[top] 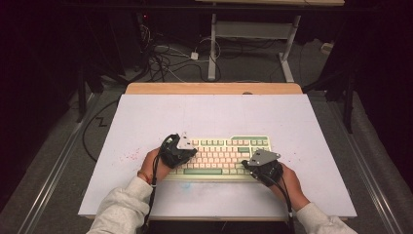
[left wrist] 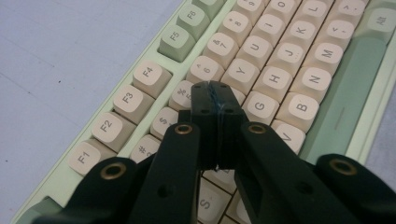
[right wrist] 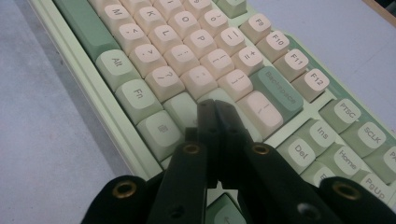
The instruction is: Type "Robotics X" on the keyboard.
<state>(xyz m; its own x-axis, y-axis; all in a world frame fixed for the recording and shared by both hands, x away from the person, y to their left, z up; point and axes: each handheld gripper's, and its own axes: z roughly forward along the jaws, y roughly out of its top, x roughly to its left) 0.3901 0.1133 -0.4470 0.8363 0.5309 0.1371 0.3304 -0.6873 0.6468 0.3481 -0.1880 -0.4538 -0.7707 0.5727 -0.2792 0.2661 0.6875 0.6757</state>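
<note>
both grippers (left wrist: 215,95) (right wrist: 215,112), jaws together, over the keyboard (top: 221,155), apparently touching keys.

A cream and green keyboard (top: 221,157) is laid flat on the white desk (top: 146,117), near its front edge, long side set parallel to that edge.

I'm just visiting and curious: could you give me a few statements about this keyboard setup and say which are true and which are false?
1. The left gripper has its jaws pressed together. True.
2. The right gripper grips a loose keycap. False: its jaws are shut on nothing, above the keys.
3. The keyboard lies on a white table. True.
4. The Backspace key is cream. False: it is green.
5. The left gripper is over the arrow keys. False: it is near G and the number row.
</note>
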